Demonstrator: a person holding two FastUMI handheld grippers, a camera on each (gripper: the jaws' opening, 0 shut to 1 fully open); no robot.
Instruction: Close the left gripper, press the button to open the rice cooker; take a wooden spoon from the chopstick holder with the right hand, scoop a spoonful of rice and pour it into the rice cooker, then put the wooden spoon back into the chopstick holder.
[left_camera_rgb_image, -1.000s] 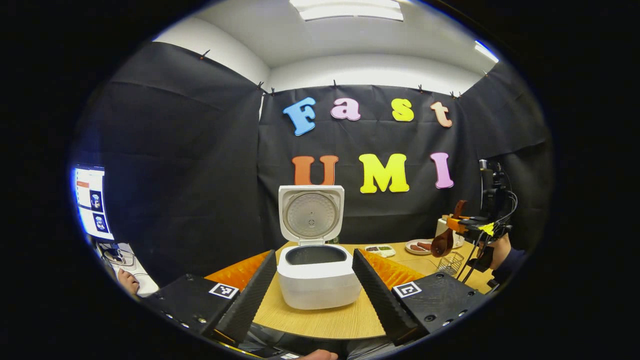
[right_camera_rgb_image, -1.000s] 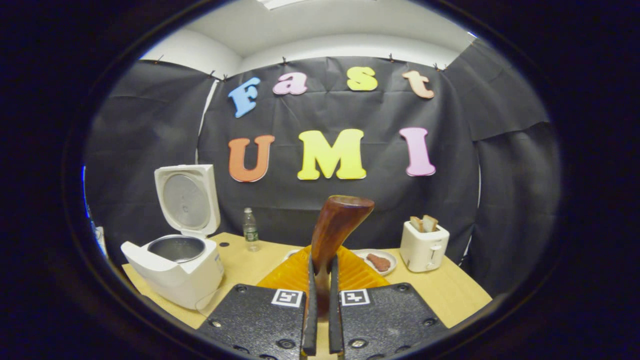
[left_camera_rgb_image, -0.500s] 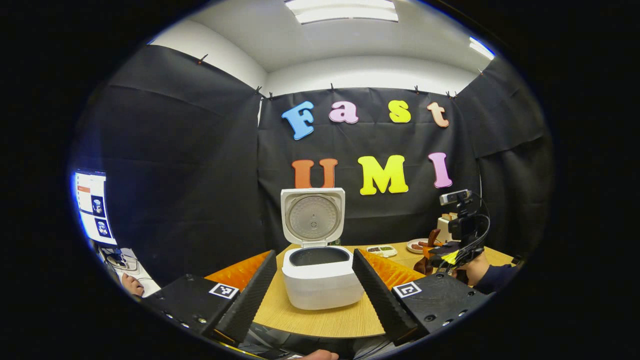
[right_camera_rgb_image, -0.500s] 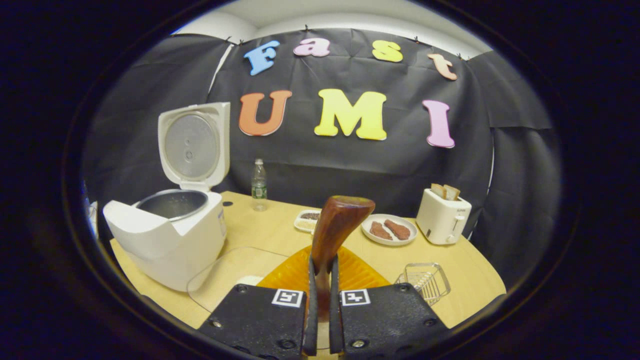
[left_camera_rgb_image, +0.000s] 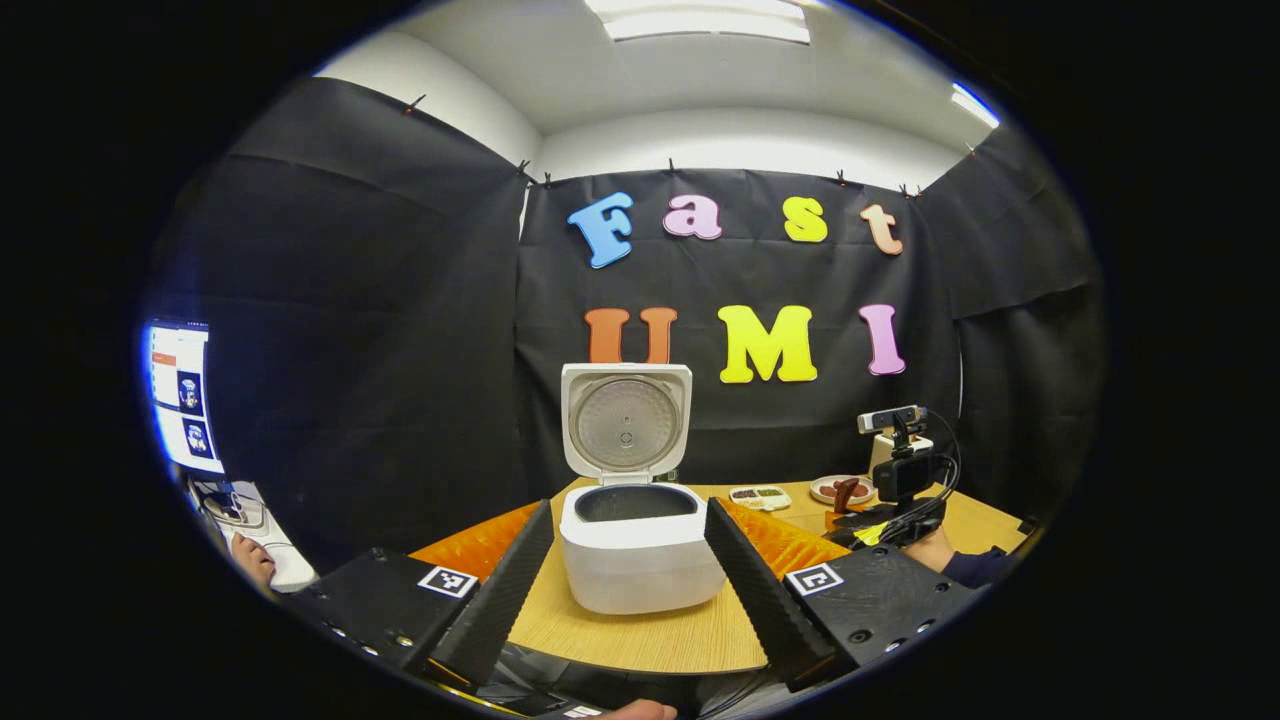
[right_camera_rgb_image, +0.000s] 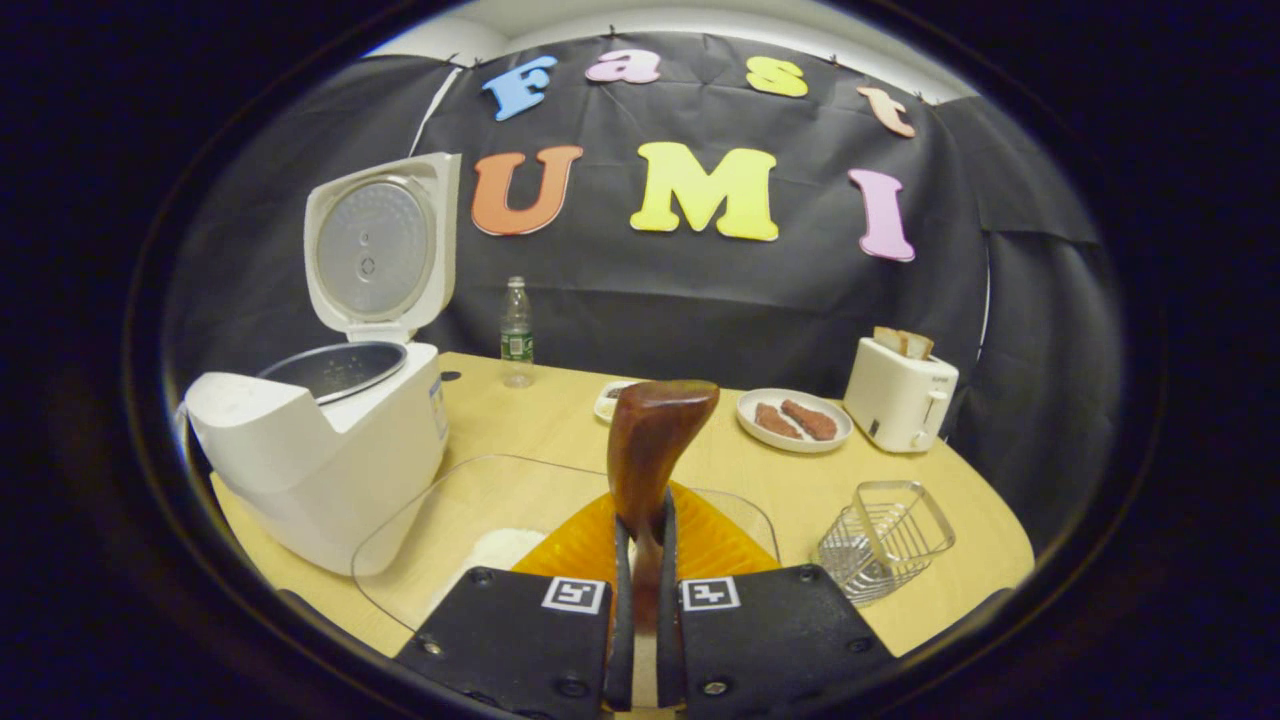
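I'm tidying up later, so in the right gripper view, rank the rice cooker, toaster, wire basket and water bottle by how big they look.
1. Rice cooker, though it's nearest.
2. Toaster and wire basket look alike; the basket is nearer, so unranked.
3. Water bottle, farthest back.

You have one white rice cooker, one brown wooden spoon, one wire basket, one clear water bottle, one white toaster (two bread slices inside) and one round white plate.

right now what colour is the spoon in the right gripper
Dark reddish-brown wood; the wooden spoon shows best in the right gripper view.
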